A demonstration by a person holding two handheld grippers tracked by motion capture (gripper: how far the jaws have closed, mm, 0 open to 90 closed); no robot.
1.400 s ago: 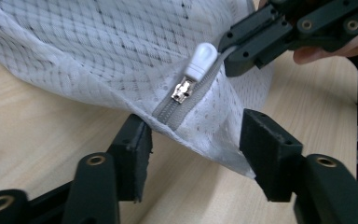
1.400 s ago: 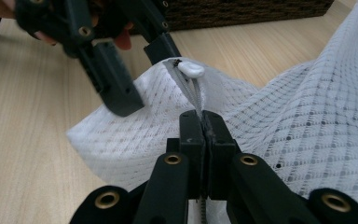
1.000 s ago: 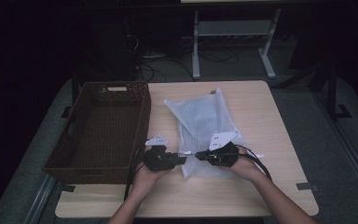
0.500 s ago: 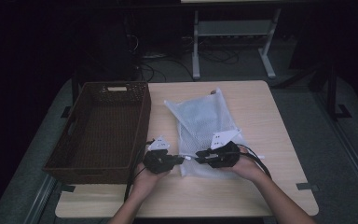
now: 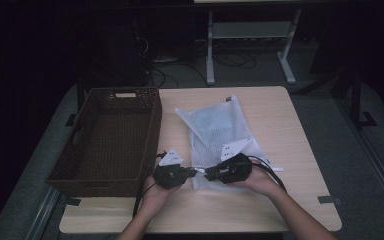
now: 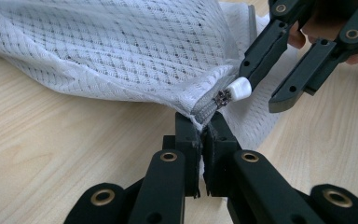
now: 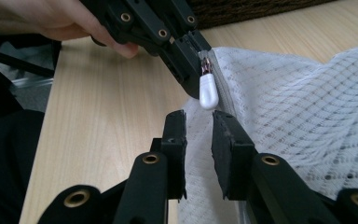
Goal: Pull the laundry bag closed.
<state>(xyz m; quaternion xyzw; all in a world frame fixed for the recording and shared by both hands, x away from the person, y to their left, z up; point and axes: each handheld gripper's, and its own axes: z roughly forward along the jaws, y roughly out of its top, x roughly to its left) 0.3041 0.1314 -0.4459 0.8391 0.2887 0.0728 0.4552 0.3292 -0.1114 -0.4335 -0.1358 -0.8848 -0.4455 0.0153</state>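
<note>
A white mesh bag (image 5: pixel 220 130) lies on the wooden table (image 5: pixel 290 130). My left gripper (image 5: pixel 196 171) is at the bag's near left corner. In the left gripper view my left gripper (image 6: pixel 201 122) is shut on that corner of the mesh bag (image 6: pixel 121 51), at the zipper's end. The white zipper pull (image 6: pixel 239 88) sits just beyond its tips. My right gripper (image 5: pixel 206 175) faces the left one. Its jaws have just been opening. In the right gripper view my right gripper (image 7: pixel 199 116) stands slightly open, the zipper pull (image 7: pixel 208 92) just ahead of its tips and untouched.
A dark brown wicker basket (image 5: pixel 105 182) stands at the left of the table, close to my left hand. Bare wood lies to the right of the bag and along the front edge. Beyond the table, a white frame and cables stand in the dark.
Both hands have stayed at the bag's near corner. The jaws are too small in the high view to show any movement.
</note>
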